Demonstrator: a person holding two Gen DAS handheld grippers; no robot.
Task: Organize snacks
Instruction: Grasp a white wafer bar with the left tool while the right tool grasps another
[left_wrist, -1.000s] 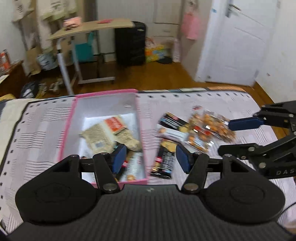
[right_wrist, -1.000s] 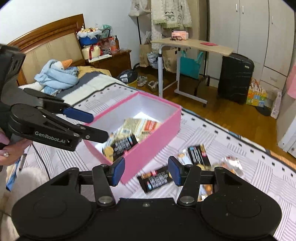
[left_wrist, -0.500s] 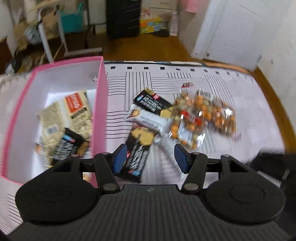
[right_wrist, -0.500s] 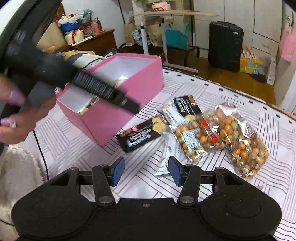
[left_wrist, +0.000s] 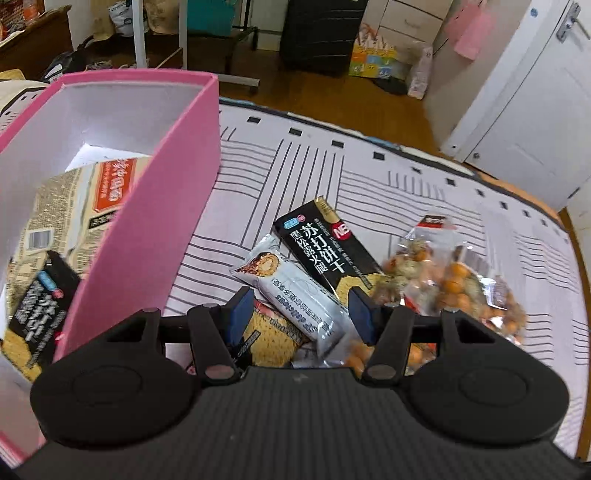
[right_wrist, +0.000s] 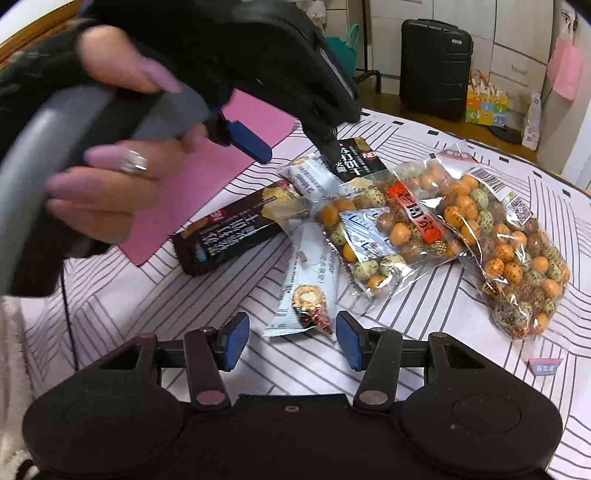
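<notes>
Both grippers are spread wide, holding nothing. The left gripper (left_wrist: 297, 314) hovers over a white wafer packet (left_wrist: 291, 291), pink box (left_wrist: 147, 229) to its left. The right gripper (right_wrist: 291, 339) straddles another white packet (right_wrist: 310, 291), peanut bags (right_wrist: 399, 221) ahead.

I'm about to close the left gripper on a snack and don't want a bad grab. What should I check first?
1. Left gripper open: ok.
2. One snack between its fingers: not ok; the white wrapper lies between them, over a black cracker pack, with the nut bag beside.
3. Fingers down at the wrapper: cannot tell.
4. Pink box has room: ok, a bare patch of floor shows.
5. Right gripper clear: ok, open over another white wrapper, apart from the left.
</notes>
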